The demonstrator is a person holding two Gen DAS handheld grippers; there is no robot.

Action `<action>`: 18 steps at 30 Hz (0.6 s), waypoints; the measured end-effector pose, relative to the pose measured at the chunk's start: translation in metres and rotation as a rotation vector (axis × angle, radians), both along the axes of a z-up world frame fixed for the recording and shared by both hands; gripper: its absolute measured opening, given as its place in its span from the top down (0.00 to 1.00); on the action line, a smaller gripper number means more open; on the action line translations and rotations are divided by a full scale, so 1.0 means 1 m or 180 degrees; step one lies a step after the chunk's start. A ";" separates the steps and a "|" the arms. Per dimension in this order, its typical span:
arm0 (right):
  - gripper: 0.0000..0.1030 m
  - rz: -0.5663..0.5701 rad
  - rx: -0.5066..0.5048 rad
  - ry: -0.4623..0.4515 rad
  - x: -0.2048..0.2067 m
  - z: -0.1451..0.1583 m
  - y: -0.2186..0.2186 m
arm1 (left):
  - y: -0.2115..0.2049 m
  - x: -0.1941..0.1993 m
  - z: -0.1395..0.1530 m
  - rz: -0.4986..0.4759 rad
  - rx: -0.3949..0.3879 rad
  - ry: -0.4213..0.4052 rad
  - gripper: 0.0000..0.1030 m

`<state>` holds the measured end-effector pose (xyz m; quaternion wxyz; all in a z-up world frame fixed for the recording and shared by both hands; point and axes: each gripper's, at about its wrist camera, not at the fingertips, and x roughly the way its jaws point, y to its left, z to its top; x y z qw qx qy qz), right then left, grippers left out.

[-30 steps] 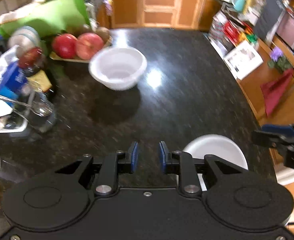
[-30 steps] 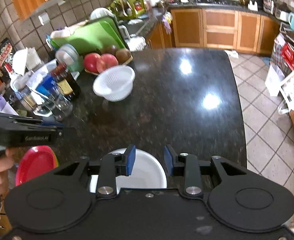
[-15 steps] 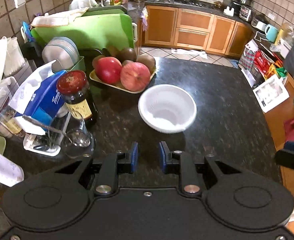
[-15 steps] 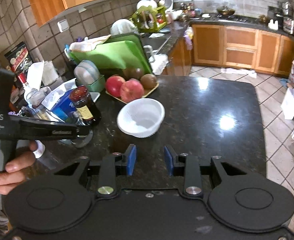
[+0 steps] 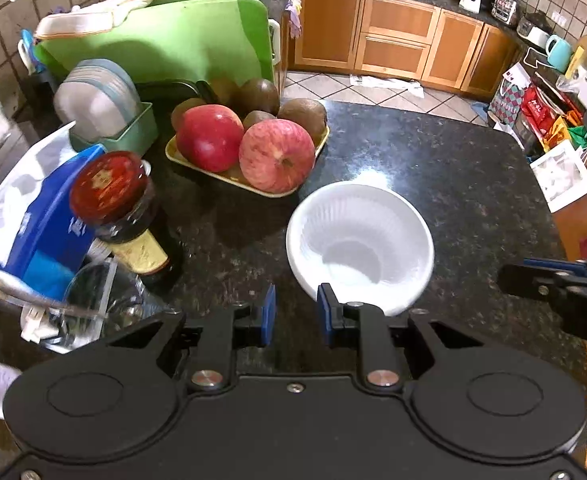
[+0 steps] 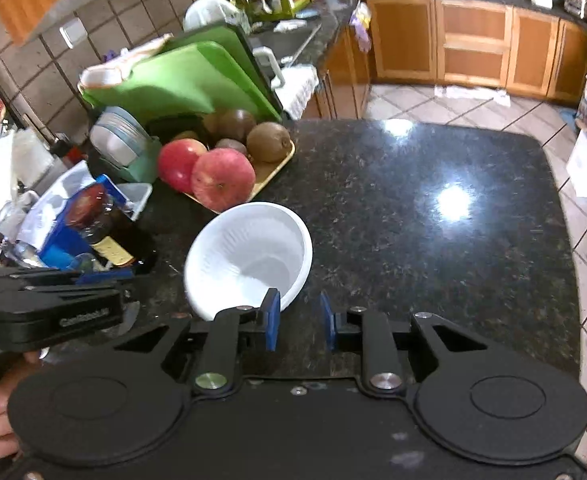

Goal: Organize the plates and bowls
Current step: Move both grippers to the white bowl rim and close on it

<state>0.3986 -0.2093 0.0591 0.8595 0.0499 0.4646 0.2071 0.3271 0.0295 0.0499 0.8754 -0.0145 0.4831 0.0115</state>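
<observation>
White bowl (image 5: 359, 246) on the dark stone surface (image 5: 453, 184), both grippers just before it.

The bowl stands upright and empty, just beside the yellow tray (image 5: 249, 184) with apples (image 5: 276, 155) and kiwis. To its left there is a dark bottle (image 5: 127, 216) with a red cap and a blue packet (image 5: 49, 220). The left gripper (image 5: 295, 314) has its jaws a little apart with nothing between them; its right finger overlaps the near rim of the bowl. The right gripper (image 6: 296, 320) is closing its jaws, also with nothing between them; its left finger overlaps the bowl's near rim. If they touch the rim, I cannot tell.
</observation>
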 end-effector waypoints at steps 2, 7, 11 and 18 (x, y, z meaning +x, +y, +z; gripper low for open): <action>0.76 -0.0010 0.0002 0.0056 0.012 -0.009 0.002 | 0.001 0.010 -0.003 -0.0014 0.0027 -0.0004 0.68; 0.76 -0.0027 0.0035 0.0153 0.035 -0.026 0.008 | 0.006 0.033 -0.014 0.0005 0.0054 0.0072 0.68; 0.76 -0.0024 0.0062 0.0188 0.045 -0.033 0.011 | 0.010 0.044 -0.022 -0.0004 -0.0012 0.0156 0.68; 0.76 0.0003 0.0029 0.0209 0.048 -0.038 0.012 | 0.011 0.052 -0.027 -0.0037 -0.0074 0.0216 0.68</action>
